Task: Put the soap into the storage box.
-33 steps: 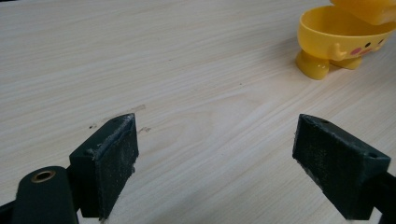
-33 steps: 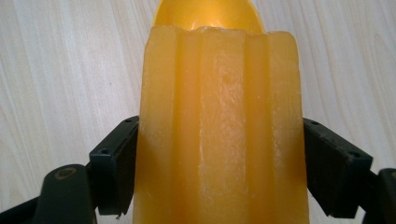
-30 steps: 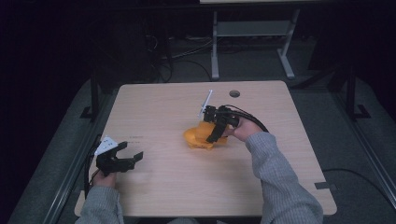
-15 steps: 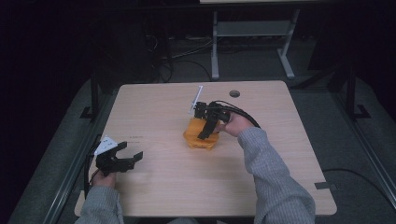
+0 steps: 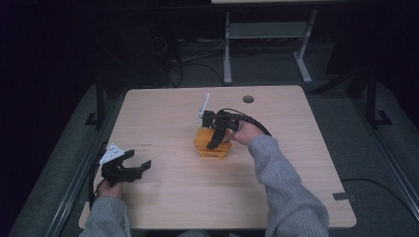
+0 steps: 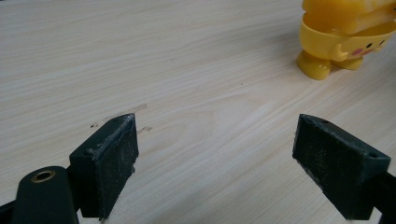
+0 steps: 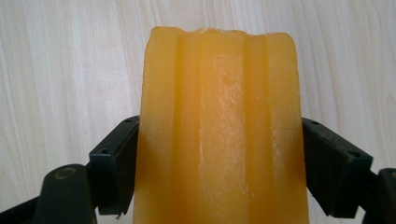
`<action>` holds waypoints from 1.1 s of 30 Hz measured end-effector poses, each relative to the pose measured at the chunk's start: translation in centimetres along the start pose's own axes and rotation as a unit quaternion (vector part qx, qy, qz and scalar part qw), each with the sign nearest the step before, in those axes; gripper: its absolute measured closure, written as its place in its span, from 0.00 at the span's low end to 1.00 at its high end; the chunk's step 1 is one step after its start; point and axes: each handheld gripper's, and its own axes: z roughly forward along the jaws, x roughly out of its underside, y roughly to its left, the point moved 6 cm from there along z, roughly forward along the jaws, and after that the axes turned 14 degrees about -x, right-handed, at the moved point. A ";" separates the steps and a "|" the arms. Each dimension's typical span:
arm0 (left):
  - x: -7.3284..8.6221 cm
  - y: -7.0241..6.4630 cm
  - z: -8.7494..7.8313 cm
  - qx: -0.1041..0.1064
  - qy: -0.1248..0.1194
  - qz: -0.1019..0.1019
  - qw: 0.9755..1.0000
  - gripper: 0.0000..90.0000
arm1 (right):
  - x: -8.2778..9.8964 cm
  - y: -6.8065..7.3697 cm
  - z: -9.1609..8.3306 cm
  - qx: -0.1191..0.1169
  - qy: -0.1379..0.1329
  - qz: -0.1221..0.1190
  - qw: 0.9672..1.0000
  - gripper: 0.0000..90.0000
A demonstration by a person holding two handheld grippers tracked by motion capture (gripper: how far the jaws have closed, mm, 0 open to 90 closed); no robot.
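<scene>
Between right claw [image 7: 219, 158] jaws, yellow toy [image 7: 219, 116].

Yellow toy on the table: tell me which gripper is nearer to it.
Right. The right gripper has its jaws on both sides of the yellow toy; the left gripper sits open near the table's left front corner, well apart from it.

one yellow toy [image 5: 212, 145], two tongs, one table [image 5: 296, 163]
</scene>
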 end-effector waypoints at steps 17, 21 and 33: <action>-0.1 0.1 -0.1 -0.001 0.000 -0.003 1.000 0.15 | 0.6 -0.3 0.8 0.005 0.010 -0.009 1.000 0.23; 0.0 0.1 -0.1 -0.001 0.001 0.001 1.000 0.15 | 0.6 -0.4 0.8 0.007 0.008 -0.008 1.000 0.23; 0.0 0.0 0.0 0.000 -0.001 0.001 1.000 0.15 | 0.7 -0.4 0.8 0.010 0.001 -0.008 1.000 0.23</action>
